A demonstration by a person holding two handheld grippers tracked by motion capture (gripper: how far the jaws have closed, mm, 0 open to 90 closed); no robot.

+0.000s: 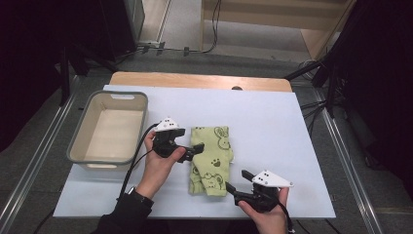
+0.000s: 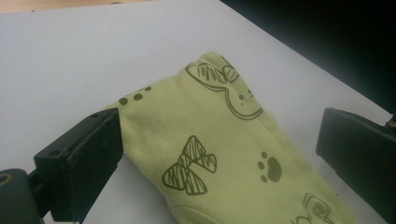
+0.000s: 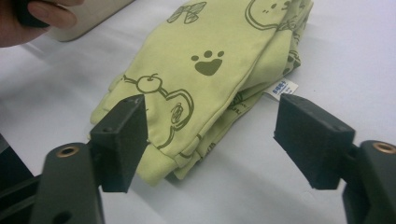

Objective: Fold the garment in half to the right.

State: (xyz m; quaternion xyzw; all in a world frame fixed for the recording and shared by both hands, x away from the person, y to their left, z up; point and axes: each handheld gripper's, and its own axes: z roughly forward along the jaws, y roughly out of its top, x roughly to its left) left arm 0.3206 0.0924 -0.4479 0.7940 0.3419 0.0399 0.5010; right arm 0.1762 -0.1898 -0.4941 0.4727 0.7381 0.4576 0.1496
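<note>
Two claws open, nothing gripped. Green printed cloth (image 1: 211,160) lies folded into narrow stack mid-surface (image 1: 272,126), right of grey basin (image 1: 108,127). Left claw (image 1: 197,150) at cloth's left edge, right claw (image 1: 238,181) near its front corner. Folding looks done; likely left: moving cloth into basin, still empty.

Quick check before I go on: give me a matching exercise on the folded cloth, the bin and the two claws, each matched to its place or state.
Things:
1. folded green cloth
2. grey bin
3. left claw
4. right claw

Places or states:
A. at the table's left edge, nothing inside
B. jaws open at the cloth's near end
C. lies flat mid-table, printed with paws and animals
D. jaws open at the cloth's left edge

Pairs: 1-C, 2-A, 3-D, 4-B
</note>
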